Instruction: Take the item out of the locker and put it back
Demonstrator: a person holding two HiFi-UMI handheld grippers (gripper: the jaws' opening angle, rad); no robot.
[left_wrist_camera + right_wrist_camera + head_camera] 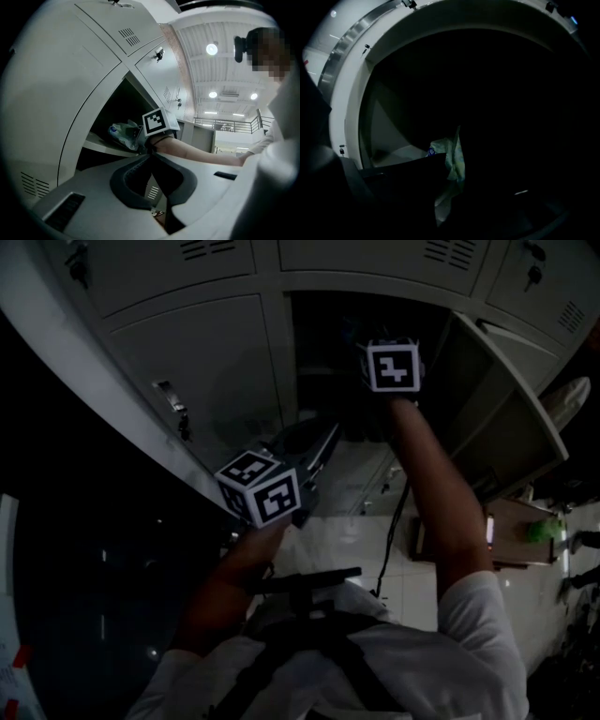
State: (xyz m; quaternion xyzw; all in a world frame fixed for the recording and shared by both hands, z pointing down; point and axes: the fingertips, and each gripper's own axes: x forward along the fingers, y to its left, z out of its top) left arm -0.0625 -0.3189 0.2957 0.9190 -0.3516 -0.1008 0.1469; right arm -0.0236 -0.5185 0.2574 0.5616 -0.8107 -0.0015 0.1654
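Two jaws of the right gripper [446, 164] are pinching a thin flap of the crinkly packet [123, 133] at lower centre, by the locker shelf [104, 146], while the left gripper [151, 158] is idling closed, empty; the slick film is likely risking a slip or a snag on the shelf lip.

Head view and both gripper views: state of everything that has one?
locker door: swung open
neighbouring door: closed
right gripper: shut on plastic bag
plastic bag: crumpled, hanging from the jaws
left gripper: shut, empty
ceiling lights: on
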